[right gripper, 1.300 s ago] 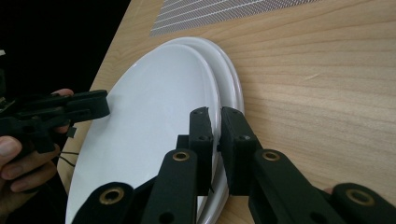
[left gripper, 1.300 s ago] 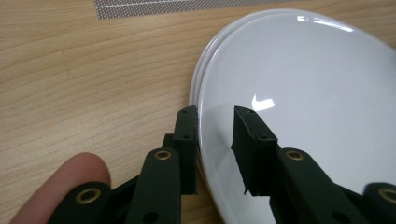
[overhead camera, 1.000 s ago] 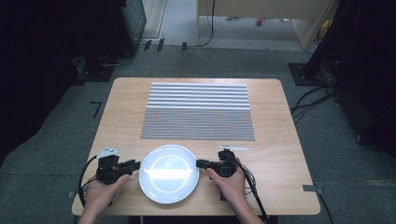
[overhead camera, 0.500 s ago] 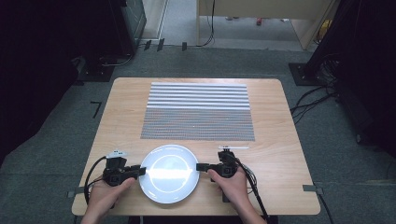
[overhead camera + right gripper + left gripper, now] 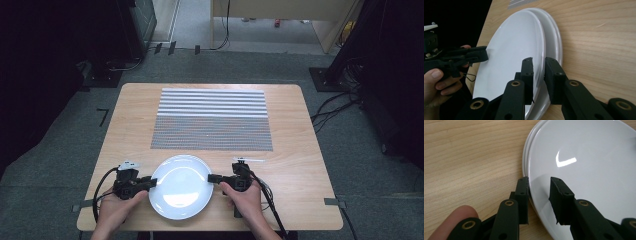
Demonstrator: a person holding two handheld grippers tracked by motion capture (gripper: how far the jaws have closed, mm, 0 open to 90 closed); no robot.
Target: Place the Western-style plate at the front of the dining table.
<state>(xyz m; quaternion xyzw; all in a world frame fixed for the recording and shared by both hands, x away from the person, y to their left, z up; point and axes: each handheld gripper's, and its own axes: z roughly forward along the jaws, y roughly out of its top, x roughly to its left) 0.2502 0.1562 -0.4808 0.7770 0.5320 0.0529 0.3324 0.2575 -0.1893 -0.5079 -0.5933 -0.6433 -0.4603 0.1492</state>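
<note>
Plates sat nearest the person: two round, glossy white plates stacked one on the other, close to the near edge of the pale wooden table (image 5: 300, 130). The upper white plate (image 5: 180, 182) was caught at opposite sides of its rim. The left gripper (image 5: 148, 184), seen along its own black jaws in the left gripper view (image 5: 541, 192), straddled the left rim, one jaw below the edge and one over the face; the jaws stood near their narrowest, so the grip on the rim looked made. The right gripper (image 5: 212, 177) had its jaws pinched on the right rim in the right gripper view (image 5: 539, 72), where the upper plate's edge stood clear of the lower white plate (image 5: 554, 42) beneath it.

Doing this lift well probably called for both hands rising together and level, since the glazed rim looked slippery and a tilt could let it slide from the pads. Keeping the lower jaws off the plate underneath would likely stop it being dragged along.

Farther back, well apart from the plates, a grey-and-white striped woven placemat (image 5: 212, 120) lay flat at the table's middle, seemingly the destination. Beyond it, dark floor and cables.
</note>
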